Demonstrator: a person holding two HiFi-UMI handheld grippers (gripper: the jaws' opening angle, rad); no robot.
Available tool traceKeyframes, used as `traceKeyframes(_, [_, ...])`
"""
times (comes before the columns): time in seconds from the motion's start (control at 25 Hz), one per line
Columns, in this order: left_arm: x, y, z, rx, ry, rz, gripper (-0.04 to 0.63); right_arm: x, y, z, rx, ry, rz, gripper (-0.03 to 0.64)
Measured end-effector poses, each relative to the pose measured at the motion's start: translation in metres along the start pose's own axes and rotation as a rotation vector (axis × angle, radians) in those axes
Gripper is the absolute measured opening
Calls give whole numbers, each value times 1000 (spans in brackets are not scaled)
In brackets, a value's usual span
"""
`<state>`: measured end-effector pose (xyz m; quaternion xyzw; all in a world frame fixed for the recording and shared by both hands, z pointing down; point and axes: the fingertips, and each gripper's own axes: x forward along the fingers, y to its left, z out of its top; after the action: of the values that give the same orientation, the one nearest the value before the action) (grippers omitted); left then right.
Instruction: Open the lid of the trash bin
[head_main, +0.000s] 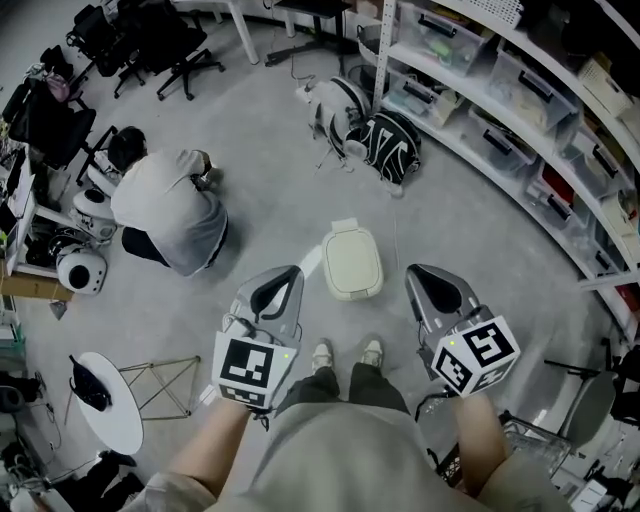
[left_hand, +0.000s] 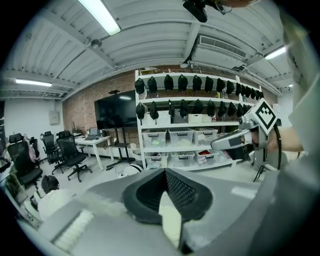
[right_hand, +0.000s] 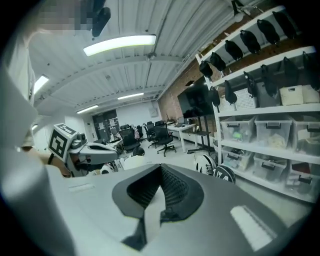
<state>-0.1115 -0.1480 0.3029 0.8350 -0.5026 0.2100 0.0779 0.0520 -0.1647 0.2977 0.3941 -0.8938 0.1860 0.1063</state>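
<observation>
The trash bin (head_main: 352, 262) is a small cream bin with its lid down, standing on the grey floor just ahead of the person's shoes. My left gripper (head_main: 284, 274) hangs to the bin's left and my right gripper (head_main: 426, 272) to its right, both above the floor and apart from the bin. Each is shut with nothing between its jaws. In the left gripper view the left gripper (left_hand: 165, 172) points level across the room, and the right gripper (left_hand: 239, 142) shows at its right. The right gripper (right_hand: 161, 167) also points level. The bin is hidden in both gripper views.
A person in a grey top (head_main: 170, 208) crouches on the floor to the left of the bin. A white robot dog (head_main: 335, 105) and a black-and-white bag (head_main: 392, 146) lie farther ahead. Shelves with plastic boxes (head_main: 500, 110) run along the right. A round white table (head_main: 112, 402) stands near left.
</observation>
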Motion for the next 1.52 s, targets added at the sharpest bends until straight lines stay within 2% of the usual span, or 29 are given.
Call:
traceKeyframes(0.44, [70,-14,-92,-34,167,-56,2,59,-48,-113,95,161,4,3])
traceKeyframes(0.76, [109,-21,-181,-100,280,-85,2,104,-68,-217,158,283,16,3])
traceKeyframes(1.2, [172,-36,-321,-128,430,-131,2,160,-103,-378,158,479,41,3])
traceKeyframes(1.52, [198,-45,-398,-164,503,-156,2,185,-113,-485,149,637,67,3])
